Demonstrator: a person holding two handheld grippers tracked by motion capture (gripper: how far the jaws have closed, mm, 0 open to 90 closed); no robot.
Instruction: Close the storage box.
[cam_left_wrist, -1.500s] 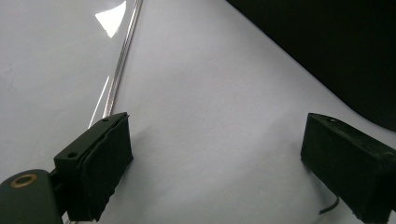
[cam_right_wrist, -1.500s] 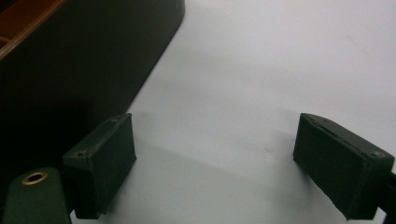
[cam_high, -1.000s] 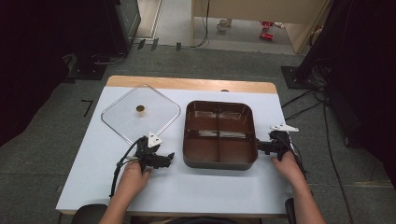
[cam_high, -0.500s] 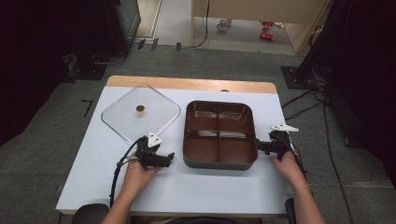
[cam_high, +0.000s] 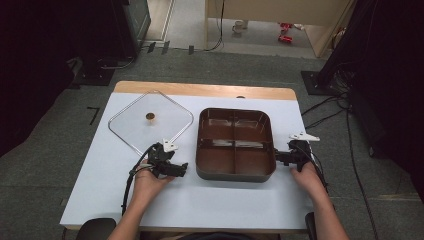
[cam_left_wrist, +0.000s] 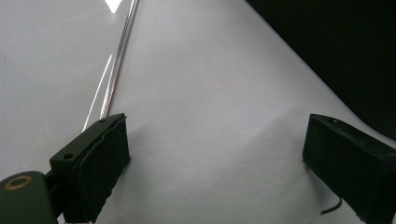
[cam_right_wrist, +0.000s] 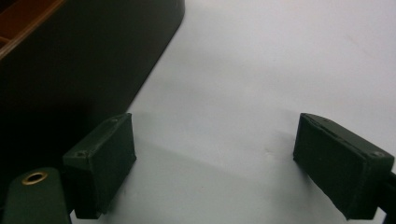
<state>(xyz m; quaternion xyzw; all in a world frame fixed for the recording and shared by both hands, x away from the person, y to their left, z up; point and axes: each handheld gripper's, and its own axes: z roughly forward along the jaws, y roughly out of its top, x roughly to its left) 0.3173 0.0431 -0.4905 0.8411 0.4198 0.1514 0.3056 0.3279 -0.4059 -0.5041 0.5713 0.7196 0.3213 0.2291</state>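
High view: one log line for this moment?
left tongs: open, beside tray | right tongs: open, beside tray | lid: on table

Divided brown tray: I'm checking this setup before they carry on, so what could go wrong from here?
1. Both claws, left and right, sit open at opposite sides of the divided brown tray; an uneven grab could tilt it.
2. The clear lid lies close behind the left claw; a backward swing might knock it.
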